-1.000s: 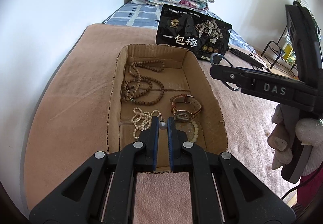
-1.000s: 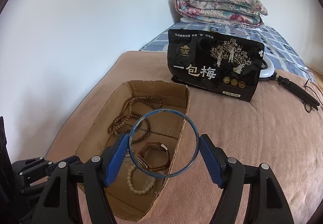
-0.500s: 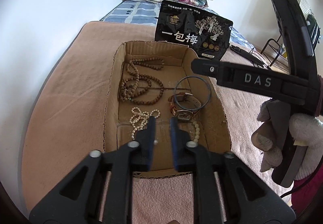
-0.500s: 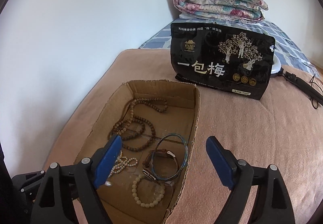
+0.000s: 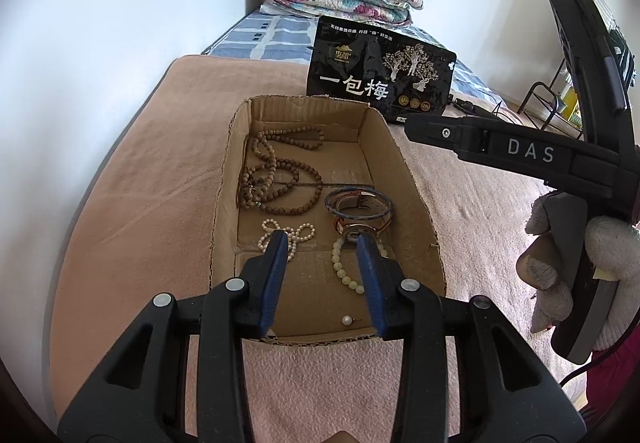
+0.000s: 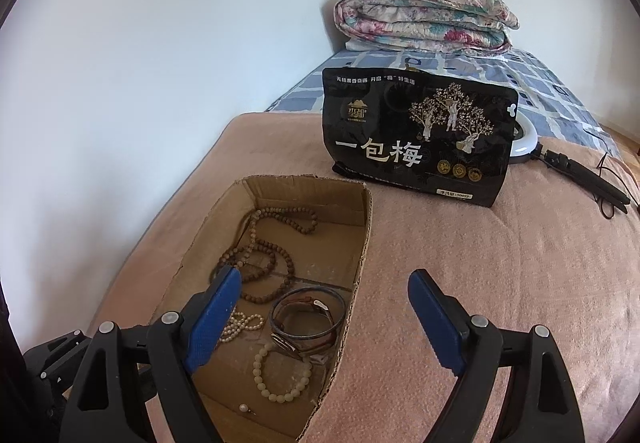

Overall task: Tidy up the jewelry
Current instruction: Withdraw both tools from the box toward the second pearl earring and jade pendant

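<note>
A shallow cardboard box (image 5: 224, 183) lies on the pink blanket and holds the jewelry. Inside are a brown bead necklace (image 5: 280, 179), a white pearl string (image 5: 298, 235), a pale bead bracelet (image 5: 340, 263) and a blue bangle (image 5: 358, 205) resting on a brown-strapped watch (image 5: 354, 233). A single pearl earring (image 5: 346, 320) lies near the box's front wall. My left gripper (image 5: 322, 239) hovers over the box's front end, its jaws opening with nothing between them. My right gripper (image 6: 324, 277) stands wide open and empty above the box's right wall (image 6: 362, 235). The bangle (image 6: 308, 317) lies below it.
A black snack bag (image 6: 416, 139) stands behind the box, and behind it lies a folded floral quilt (image 6: 424, 15). A ring light on a black stand (image 6: 528, 139) lies at the right. The white wall runs along the left. A gloved hand (image 5: 560, 263) holds the right gripper.
My right gripper opened and dropped the blue bangle into the box, onto the watch. My left gripper opened and let go of the small pearl earring, which now lies on the box floor.
</note>
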Demonstrator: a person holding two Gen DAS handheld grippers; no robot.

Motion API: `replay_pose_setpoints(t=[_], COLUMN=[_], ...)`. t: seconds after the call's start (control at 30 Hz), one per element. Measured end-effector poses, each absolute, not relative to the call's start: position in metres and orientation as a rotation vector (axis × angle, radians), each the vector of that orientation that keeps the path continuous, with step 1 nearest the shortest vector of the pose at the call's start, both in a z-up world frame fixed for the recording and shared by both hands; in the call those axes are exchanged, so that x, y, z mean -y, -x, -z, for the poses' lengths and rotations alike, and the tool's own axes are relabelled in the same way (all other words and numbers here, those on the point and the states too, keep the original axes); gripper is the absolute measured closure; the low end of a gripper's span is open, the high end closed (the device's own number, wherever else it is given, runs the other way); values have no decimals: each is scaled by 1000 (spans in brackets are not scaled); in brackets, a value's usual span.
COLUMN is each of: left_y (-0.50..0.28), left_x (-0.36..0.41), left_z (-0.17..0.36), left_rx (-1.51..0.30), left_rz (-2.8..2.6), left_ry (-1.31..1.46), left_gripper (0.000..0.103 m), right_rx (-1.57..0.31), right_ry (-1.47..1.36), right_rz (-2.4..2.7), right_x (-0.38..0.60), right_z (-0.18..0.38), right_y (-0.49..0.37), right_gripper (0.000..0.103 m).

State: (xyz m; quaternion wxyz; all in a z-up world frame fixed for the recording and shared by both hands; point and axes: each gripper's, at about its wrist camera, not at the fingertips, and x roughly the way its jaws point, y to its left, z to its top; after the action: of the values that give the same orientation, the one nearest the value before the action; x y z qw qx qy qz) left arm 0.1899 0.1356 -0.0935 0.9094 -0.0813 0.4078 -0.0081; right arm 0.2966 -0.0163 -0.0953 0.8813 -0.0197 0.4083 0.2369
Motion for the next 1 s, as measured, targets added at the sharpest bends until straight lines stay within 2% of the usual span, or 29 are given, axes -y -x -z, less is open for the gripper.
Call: replay_pose_setpoints(t=[1.0], left_y=[-161], left_x=[-64], left_z=[38], left_rx=[-703], left_rz=[101], left_ry=[72], left_gripper=[67], right_rx=[-750], right_ry=[95], right_rz=[-401], right_x=[106], right_z=[41], right_y=[-253], right_gripper=[16])
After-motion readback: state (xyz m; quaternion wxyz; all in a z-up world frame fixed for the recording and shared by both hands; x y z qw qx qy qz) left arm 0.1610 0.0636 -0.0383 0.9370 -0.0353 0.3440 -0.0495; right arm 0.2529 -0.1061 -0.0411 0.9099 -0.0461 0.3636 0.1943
